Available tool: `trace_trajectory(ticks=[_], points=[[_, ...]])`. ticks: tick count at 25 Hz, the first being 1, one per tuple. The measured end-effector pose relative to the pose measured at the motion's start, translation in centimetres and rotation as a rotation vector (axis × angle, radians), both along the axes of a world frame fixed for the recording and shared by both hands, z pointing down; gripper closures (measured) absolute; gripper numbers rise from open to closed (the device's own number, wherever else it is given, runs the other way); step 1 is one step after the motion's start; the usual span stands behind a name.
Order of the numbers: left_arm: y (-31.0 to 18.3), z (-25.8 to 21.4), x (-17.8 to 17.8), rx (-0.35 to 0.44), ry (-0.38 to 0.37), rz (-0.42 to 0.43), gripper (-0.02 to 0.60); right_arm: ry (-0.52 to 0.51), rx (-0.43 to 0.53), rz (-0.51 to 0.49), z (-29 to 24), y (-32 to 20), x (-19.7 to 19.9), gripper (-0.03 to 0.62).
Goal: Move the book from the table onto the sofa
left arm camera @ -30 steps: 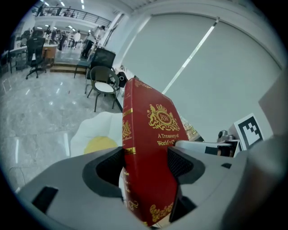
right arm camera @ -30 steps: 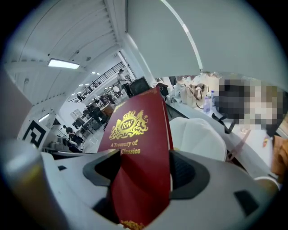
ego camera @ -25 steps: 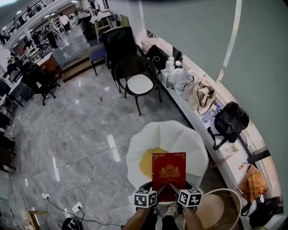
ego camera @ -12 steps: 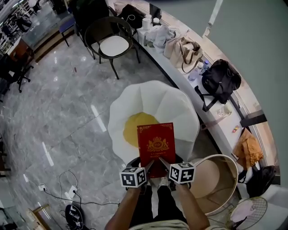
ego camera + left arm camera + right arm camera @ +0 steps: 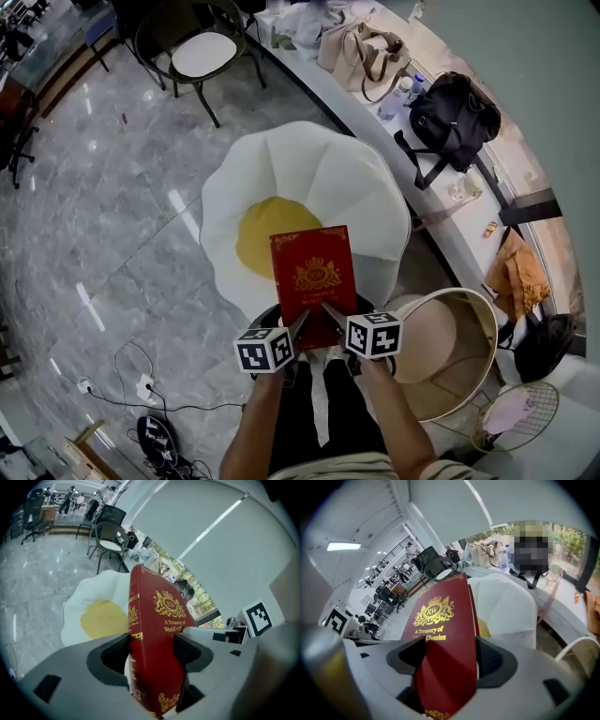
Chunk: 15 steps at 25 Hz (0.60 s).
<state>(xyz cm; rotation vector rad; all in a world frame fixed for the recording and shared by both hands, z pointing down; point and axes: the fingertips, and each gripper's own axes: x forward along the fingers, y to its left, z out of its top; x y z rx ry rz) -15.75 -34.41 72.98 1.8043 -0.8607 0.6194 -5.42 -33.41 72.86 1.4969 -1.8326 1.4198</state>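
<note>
We've got both grippers on the book [image 5: 313, 272]. L gripper [image 5: 302, 324] pinches its near-left part by the spine and R gripper [image 5: 330, 311] its near-right part. Each pair of jaws is set narrow, pressed on front & back covers. Book's red w/ a gold crest, cover facing up, held in the air by its near edge. In head view it overlaps the near part of the sofa [image 5: 309, 164], a white petal-shaped seat w/ a yellow centre. We can't tell if it touches. Round beige table [image 5: 450, 352] w/ white rim sits near-right, just beside the sofa. On the far side there's a black chair [image 5: 192, 56] at left & a black bag [image 5: 450, 108] on the long ledge [image 5: 342, 101] at right.
</note>
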Motion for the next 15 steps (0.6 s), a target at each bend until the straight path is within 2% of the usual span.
trace_trajectory(ticks=[15], points=[[0.3,9.5,-0.9,-0.094,-0.022,-0.023,0.281,0.048,-0.108,-0.066,9.3,-0.3,-1.0,0.253]])
